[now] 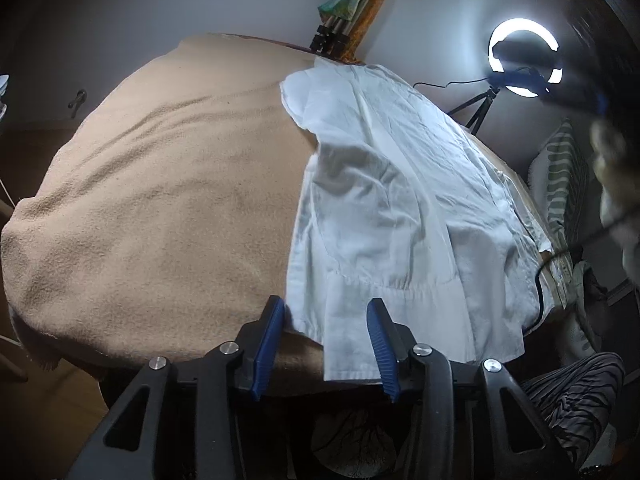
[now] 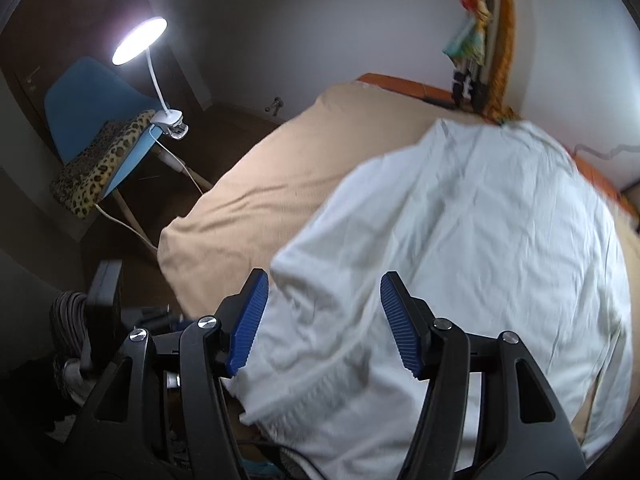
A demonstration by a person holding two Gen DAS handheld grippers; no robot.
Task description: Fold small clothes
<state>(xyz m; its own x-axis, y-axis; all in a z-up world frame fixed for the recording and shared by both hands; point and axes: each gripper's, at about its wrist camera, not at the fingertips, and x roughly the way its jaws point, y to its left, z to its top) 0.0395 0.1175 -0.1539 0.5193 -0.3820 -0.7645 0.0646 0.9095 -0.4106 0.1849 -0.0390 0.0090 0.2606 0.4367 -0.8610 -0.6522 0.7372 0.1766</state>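
A white, wrinkled shirt point(image 1: 392, 208) lies spread on a table covered by a beige blanket point(image 1: 160, 184). Its near hem hangs over the front edge. My left gripper point(image 1: 326, 312) is open, its blue-padded fingers either side of the shirt's near left hem, not closed on it. In the right wrist view the same shirt point(image 2: 460, 248) fills the frame, slightly blurred. My right gripper point(image 2: 324, 292) is open above the shirt's near edge, holding nothing.
A lit ring light on a tripod point(image 1: 524, 60) stands right of the table. A blue chair point(image 2: 92, 108) with a leopard-print cushion and a clip lamp point(image 2: 140, 40) stands left. Folded tripods point(image 2: 476, 68) lean on the far wall. Striped fabric point(image 1: 576, 396) lies low right.
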